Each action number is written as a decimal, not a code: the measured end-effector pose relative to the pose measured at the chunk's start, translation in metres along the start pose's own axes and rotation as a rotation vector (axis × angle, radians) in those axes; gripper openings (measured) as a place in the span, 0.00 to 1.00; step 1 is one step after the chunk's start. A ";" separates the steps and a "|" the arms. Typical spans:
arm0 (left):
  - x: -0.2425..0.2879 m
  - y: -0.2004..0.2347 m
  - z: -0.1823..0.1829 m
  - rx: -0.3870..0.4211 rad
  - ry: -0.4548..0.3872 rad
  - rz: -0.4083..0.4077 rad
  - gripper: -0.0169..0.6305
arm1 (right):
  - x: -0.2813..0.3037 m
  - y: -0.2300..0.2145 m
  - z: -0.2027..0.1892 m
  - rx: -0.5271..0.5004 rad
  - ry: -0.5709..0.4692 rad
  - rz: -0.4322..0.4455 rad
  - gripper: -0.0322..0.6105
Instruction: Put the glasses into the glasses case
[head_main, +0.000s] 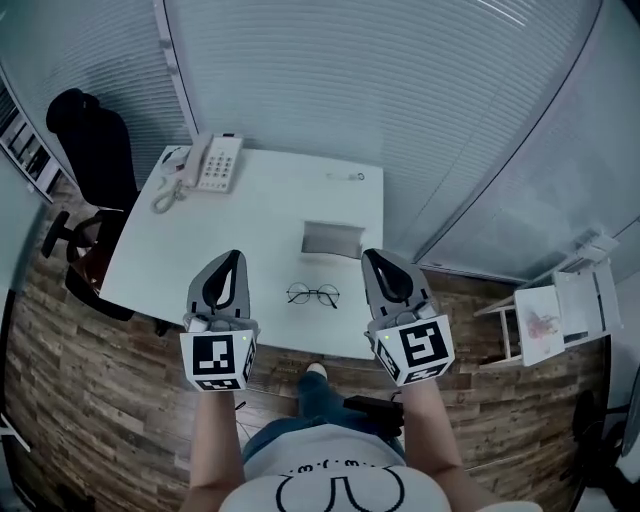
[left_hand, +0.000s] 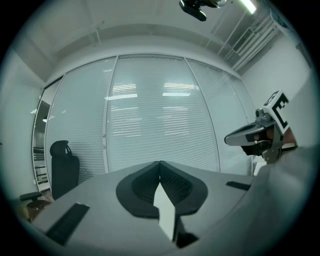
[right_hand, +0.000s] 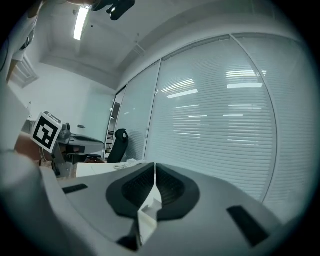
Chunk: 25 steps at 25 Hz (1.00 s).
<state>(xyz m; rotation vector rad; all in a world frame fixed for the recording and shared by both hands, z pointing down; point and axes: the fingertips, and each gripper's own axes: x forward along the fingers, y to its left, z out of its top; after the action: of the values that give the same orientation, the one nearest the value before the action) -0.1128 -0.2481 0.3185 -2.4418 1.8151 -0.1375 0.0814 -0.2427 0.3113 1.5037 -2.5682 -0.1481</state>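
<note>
A pair of round thin-framed glasses (head_main: 313, 294) lies on the white table (head_main: 260, 210) near its front edge. Just behind them stands an open grey glasses case (head_main: 333, 240). My left gripper (head_main: 232, 258) hovers over the table's front edge, to the left of the glasses, jaws shut and empty. My right gripper (head_main: 372, 258) is to the right of the glasses, also shut with nothing held. In the left gripper view the jaws (left_hand: 160, 164) meet at the tips, and the right gripper (left_hand: 250, 136) shows at the side. The right gripper view shows its jaws (right_hand: 154, 166) closed too.
A white desk phone (head_main: 208, 163) with a coiled cord sits at the table's far left corner. A small object (head_main: 345, 176) lies at the far right edge. A black office chair (head_main: 92, 150) stands left of the table; a white rack (head_main: 560, 310) stands to the right. Blinds line the walls.
</note>
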 end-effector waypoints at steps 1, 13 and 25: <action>0.013 0.001 -0.002 -0.002 0.007 0.006 0.05 | 0.011 -0.008 -0.003 0.009 0.005 0.015 0.07; 0.080 0.003 -0.028 0.001 0.096 0.044 0.05 | 0.070 -0.026 -0.054 0.018 0.113 0.291 0.43; 0.076 0.010 -0.089 -0.031 0.243 0.021 0.05 | 0.084 0.062 -0.182 -0.066 0.426 0.730 0.32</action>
<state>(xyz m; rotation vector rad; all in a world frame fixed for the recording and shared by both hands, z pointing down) -0.1124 -0.3259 0.4070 -2.5214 1.9476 -0.4255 0.0219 -0.2861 0.5078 0.4332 -2.5216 0.1607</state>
